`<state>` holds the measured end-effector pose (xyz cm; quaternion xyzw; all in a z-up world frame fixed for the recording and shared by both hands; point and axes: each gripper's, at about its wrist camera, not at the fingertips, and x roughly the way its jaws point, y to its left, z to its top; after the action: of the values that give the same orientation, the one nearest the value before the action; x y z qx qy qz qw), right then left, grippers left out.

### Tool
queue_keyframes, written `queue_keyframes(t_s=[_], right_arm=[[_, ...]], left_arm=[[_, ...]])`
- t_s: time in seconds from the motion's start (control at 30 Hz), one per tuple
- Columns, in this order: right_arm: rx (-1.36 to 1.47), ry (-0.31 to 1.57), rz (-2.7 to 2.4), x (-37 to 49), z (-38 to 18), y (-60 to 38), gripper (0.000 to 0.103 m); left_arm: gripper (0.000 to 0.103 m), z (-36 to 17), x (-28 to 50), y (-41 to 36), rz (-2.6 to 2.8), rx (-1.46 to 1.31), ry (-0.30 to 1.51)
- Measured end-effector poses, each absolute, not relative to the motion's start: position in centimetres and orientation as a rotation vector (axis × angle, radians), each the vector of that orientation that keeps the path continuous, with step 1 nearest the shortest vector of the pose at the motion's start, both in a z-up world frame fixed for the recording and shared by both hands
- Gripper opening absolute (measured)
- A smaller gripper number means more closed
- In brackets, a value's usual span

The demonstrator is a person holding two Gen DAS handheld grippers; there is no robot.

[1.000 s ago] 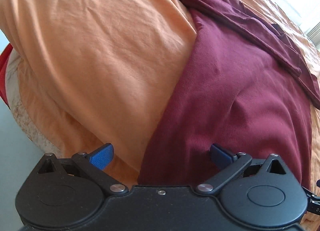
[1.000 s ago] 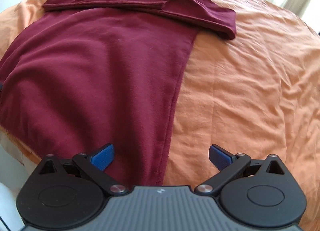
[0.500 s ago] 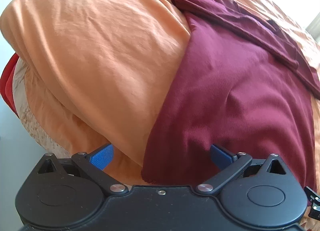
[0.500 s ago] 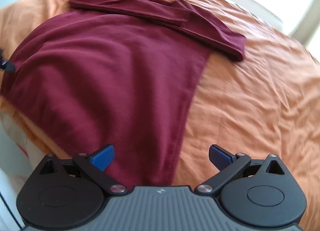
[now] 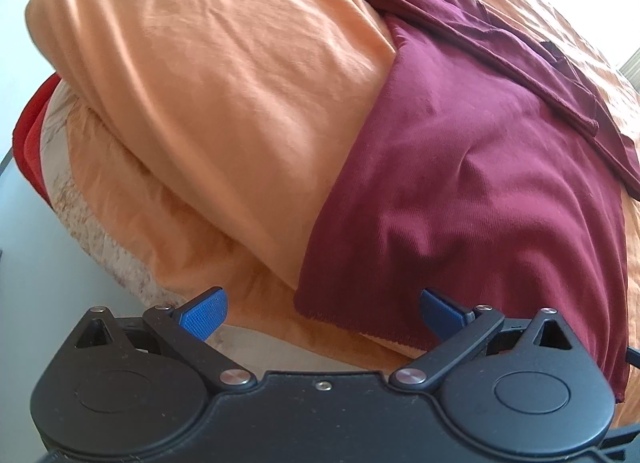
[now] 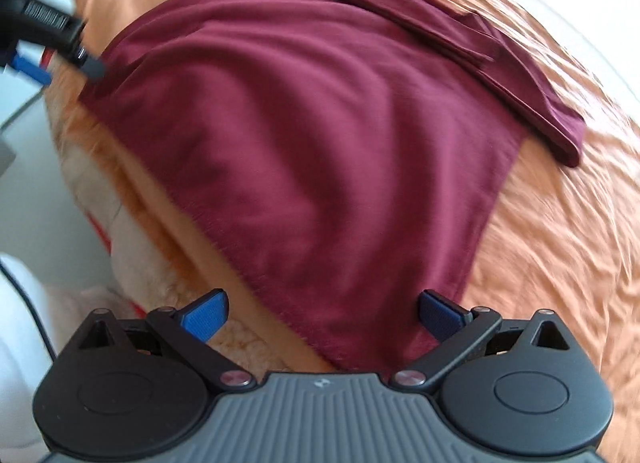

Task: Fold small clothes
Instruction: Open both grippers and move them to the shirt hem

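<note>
Both tools have drawn back toward the maroon garment's (image 6: 320, 135) near hem.

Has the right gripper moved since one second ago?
Yes. The right gripper moved left: the shirt's near hem now spans its open jaws.

One maroon garment (image 5: 480, 191) lies on one orange bedcover (image 5: 208, 75), and two grippers, left (image 5: 322, 313) and right (image 6: 322, 313), four blue fingers (image 5: 202, 313) in all.
</note>
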<state>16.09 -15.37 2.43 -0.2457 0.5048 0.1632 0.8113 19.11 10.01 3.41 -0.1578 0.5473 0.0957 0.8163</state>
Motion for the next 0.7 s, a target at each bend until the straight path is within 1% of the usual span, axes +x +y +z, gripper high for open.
queue_keyframes(t_s=[0.2,0.23,0.4,0.47,0.5,0.57,0.6,0.63,0.7], right_arm=[[-0.751,1.018,0.279,15.4,0.4,-13.7,0.102],[-0.763,1.009,0.286,15.3,0.4,-13.6,0.100],[-0.766,0.968,0.335,14.3,1.4,-13.5,0.080],[-0.748,0.957,0.355,13.9,1.9,-13.5,0.062],[-0.741,0.949,0.361,13.8,2.2,-13.5,0.057],[-0.732,0.922,0.366,13.7,3.2,-13.9,0.032],[-0.721,0.915,0.366,13.7,3.7,-14.0,0.026],[-0.698,0.917,0.381,13.6,4.3,-13.9,0.017],[-0.650,0.920,0.402,13.9,5.6,-14.0,0.015]], left_arm=[[0.102,4.3,17.9,10.0,0.210,-0.352,1.139],[0.102,4.5,17.8,9.8,0.204,-0.351,1.134],[0.102,6.0,17.1,9.1,0.176,-0.332,1.097],[0.102,6.4,16.9,8.7,0.167,-0.314,1.084],[0.102,6.7,16.9,8.4,0.161,-0.302,1.078],[0.102,7.2,16.6,7.8,0.144,-0.259,1.052],[0.102,7.4,16.3,7.4,0.128,-0.229,1.033],[0.102,7.6,16.1,6.9,0.109,-0.199,1.010],[0.102,7.8,15.6,5.8,0.064,-0.135,0.969]])
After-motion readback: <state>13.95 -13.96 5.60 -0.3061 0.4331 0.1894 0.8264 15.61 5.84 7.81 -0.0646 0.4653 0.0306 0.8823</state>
